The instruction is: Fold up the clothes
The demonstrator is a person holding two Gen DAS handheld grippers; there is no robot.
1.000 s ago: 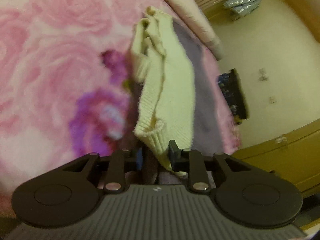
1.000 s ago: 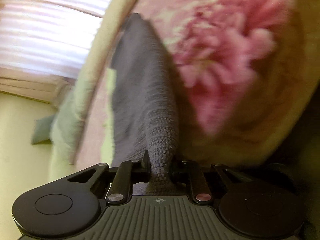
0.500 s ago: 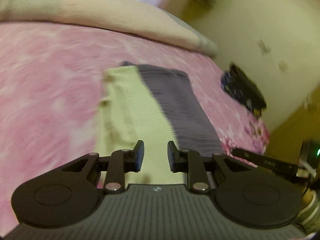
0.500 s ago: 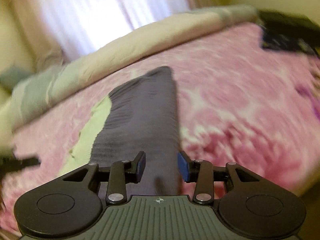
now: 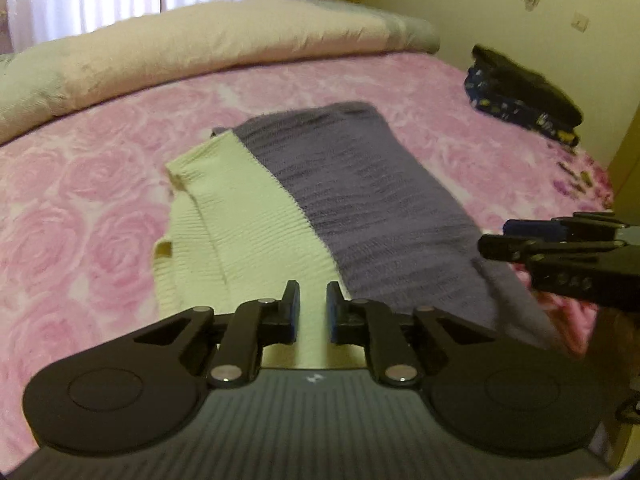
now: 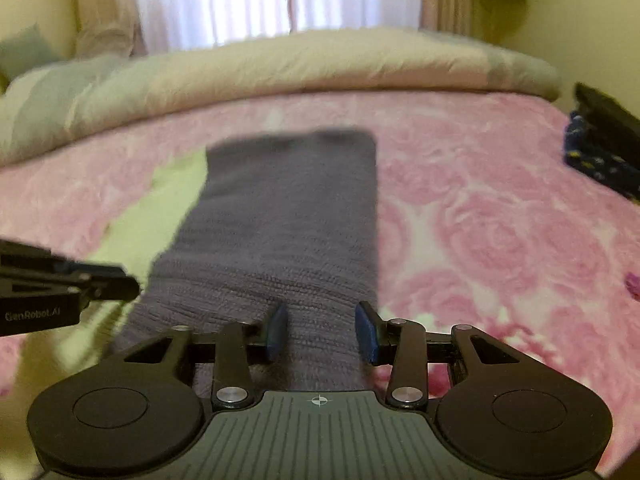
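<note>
A knitted sweater lies flat on the pink rose bedspread, folded into a long strip. Its purple body covers the right side and a pale yellow sleeve part shows along the left. My left gripper hovers open over the near end of the yellow part with nothing between its fingers. My right gripper stands open above the near end of the purple part, also empty. Each gripper appears at the edge of the other's view: the right one, the left one.
A rolled beige and grey duvet runs along the far side of the bed under white curtains. A stack of dark folded clothes sits at the bed's right corner near the yellow wall.
Both grippers were shut on the lifted sweater a second ago. They have let it go; it now lies flat, and both grippers have pulled back to its near end, the right one opening wider.
</note>
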